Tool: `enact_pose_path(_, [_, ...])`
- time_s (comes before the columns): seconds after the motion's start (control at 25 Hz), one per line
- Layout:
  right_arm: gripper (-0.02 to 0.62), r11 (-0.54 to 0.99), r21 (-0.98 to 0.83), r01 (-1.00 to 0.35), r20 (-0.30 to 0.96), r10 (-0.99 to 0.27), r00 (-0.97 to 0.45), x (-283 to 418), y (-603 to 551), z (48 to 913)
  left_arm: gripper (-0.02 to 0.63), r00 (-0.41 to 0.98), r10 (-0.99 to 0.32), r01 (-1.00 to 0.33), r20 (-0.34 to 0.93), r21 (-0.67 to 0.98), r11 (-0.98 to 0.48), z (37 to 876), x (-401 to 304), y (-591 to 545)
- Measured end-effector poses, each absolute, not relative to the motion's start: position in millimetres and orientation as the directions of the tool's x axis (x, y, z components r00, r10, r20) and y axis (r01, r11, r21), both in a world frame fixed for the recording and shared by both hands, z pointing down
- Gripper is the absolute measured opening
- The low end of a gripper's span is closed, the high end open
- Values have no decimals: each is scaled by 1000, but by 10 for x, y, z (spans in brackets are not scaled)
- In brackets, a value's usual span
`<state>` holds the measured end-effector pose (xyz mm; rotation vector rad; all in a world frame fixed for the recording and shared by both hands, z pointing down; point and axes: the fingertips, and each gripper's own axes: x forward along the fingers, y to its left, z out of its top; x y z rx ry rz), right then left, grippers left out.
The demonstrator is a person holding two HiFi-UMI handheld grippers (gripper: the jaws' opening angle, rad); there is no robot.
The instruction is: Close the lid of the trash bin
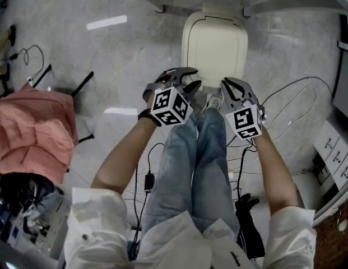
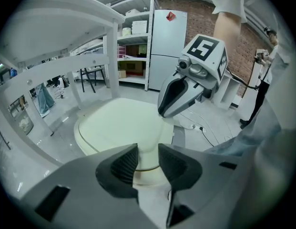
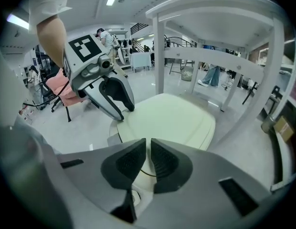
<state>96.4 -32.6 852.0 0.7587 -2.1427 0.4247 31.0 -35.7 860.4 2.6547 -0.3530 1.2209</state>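
Head view: a salmon-pink cloth lies bunched at nine o'clock, and thin cables loop over the marbled floor at three o'clock. A black power adapter sits toward six o'clock. Left gripper view: a white refrigerator stands at twelve o'clock, with open shelving just beside it at eleven.

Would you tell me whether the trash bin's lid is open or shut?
Shut: the lid lies flat, with no gap showing under its edge in any view.

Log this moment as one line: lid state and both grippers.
lid: down flat, closed | left gripper: over lid's near edge, jaws apart, empty | right gripper: over near edge, jaws almost together, empty
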Motion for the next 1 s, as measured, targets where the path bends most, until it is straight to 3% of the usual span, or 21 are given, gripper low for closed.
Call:
enact_pose_path(0.28, [48,739,-56,-671,786,-381,-486,968,-339,8530,136,613,-168,-324,772,52,-945,8598,309,-368])
enact_pose_path(0.4, [48,731,-61,-679,788,-382,-483,966,-345,8536,64,608,-205,-354,767,31,-935,8553,336,-406])
enact_pose_path(1.0, [48,716,-64,-695,790,-389,-474,968,-346,8526,25,580,-204,-411,789,67,-909,8540,553,-200])
